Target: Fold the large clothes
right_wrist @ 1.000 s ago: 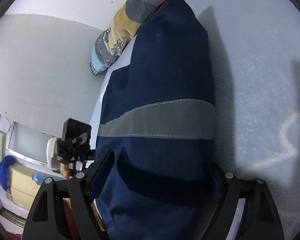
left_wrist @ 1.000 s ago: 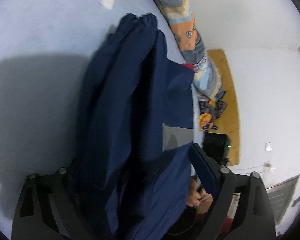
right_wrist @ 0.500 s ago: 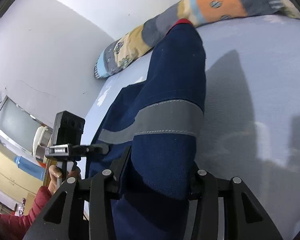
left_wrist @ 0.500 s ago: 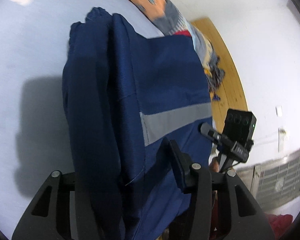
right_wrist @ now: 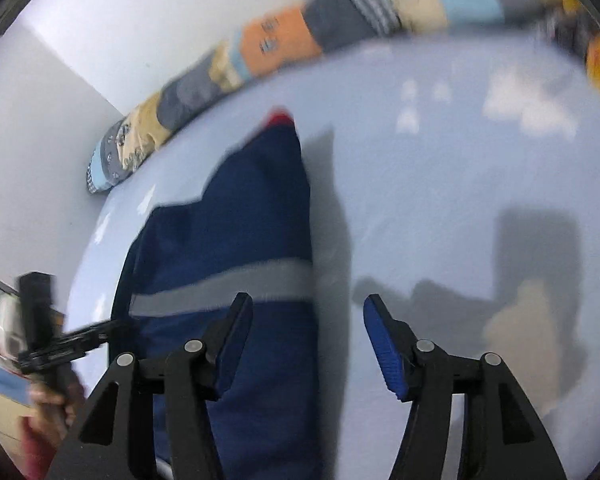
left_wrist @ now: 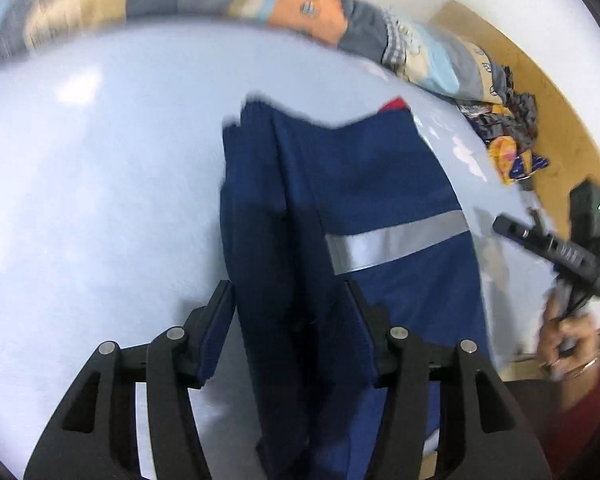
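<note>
1. Navy garment (left_wrist: 364, 200), folded lengthwise into a long strip, lies on the pale blue bed sheet (left_wrist: 100, 200). It runs from the near edge toward the far side.
2. A grey reflective band (left_wrist: 396, 242) crosses the garment about midway. A red bit of fabric (left_wrist: 394, 103) shows at its far end.
3. Left gripper (left_wrist: 292, 332): jaws part open and have just widened a little after closing in. A dark fold of the garment sits between the fingers; cannot tell if the pads press on it, no clear clamp visible.
4. Right gripper (right_wrist: 308, 340): jaws apart and have just been opening. Its left finger overlaps the garment's right edge; its right finger (right_wrist: 384, 344) is over bare sheet. Nothing is clamped.
5. Patchwork blanket roll (right_wrist: 284, 40) lies along the far edge of the bed against the white wall (right_wrist: 120, 12).
6. In the left wrist view the right gripper's body and the hand (left_wrist: 566, 338) holding it sit at the right, beside the garment. A red sleeve (left_wrist: 580, 412) is below the hand.
7. Both views are motion-blurred.
</note>
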Available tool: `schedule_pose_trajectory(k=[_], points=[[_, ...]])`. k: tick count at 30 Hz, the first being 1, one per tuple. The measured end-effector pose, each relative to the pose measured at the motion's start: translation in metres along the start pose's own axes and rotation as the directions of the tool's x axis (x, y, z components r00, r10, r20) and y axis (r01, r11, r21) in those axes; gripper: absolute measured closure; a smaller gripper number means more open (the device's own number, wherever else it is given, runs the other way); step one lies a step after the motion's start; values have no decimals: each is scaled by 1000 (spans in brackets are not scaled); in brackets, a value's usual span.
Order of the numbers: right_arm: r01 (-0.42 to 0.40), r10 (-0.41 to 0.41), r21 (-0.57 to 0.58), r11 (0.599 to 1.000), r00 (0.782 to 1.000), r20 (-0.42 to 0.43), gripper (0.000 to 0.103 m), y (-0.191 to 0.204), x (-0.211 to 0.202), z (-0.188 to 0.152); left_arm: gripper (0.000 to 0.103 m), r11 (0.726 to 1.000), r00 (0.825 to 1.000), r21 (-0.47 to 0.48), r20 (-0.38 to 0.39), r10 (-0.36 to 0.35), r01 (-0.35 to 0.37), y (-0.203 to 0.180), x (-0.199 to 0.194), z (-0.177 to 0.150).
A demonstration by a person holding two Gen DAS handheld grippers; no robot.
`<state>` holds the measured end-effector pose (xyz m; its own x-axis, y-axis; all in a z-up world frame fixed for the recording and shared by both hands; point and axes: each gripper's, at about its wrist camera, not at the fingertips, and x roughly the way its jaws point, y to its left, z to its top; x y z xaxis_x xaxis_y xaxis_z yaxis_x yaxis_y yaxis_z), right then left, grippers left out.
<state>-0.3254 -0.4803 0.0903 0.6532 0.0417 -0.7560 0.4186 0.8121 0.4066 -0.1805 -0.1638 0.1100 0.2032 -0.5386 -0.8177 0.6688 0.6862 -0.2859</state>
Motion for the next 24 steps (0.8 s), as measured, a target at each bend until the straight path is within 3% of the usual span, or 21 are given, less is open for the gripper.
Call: schedule_pose_trajectory(k=[2, 3, 6, 11, 14, 16, 20, 24], points=[[-10, 11, -41, 999, 999, 38, 86, 7, -1, 5, 51, 998, 997, 61, 75, 4, -9, -23, -9, -6], [-9, 11, -48, 999, 999, 39, 89, 13, 4, 8, 50, 995, 994, 104, 105, 1, -12, -38, -4, -7], [3, -1, -90, 996, 1000, 29, 90, 33, 29, 14, 50, 971, 987, 226, 150, 50, -84, -61, 14, 3], [78, -79, -143, 987, 997, -4, 90, 56, 57, 20, 51, 995, 999, 86, 3, 45, -46, -41, 66, 38], [98, -108, -134, 986, 992, -65, 90, 51, 74, 17, 54, 990, 994, 106, -41, 96, -92, -44, 93, 38], [118, -132, -127, 985, 985, -112, 91, 47, 91, 13, 54, 983, 992, 140, -27, 123, -118, -47, 102, 33], [103, -116, -95, 990, 982, -147, 93, 38, 104, 15, 54, 982, 993, 148, 4, 119, -118, -46, 103, 31], [65, -76, -110, 992, 992, -97, 91, 46, 72, 14, 56, 987, 995, 130, 60, 85, -92, -45, 64, 23]])
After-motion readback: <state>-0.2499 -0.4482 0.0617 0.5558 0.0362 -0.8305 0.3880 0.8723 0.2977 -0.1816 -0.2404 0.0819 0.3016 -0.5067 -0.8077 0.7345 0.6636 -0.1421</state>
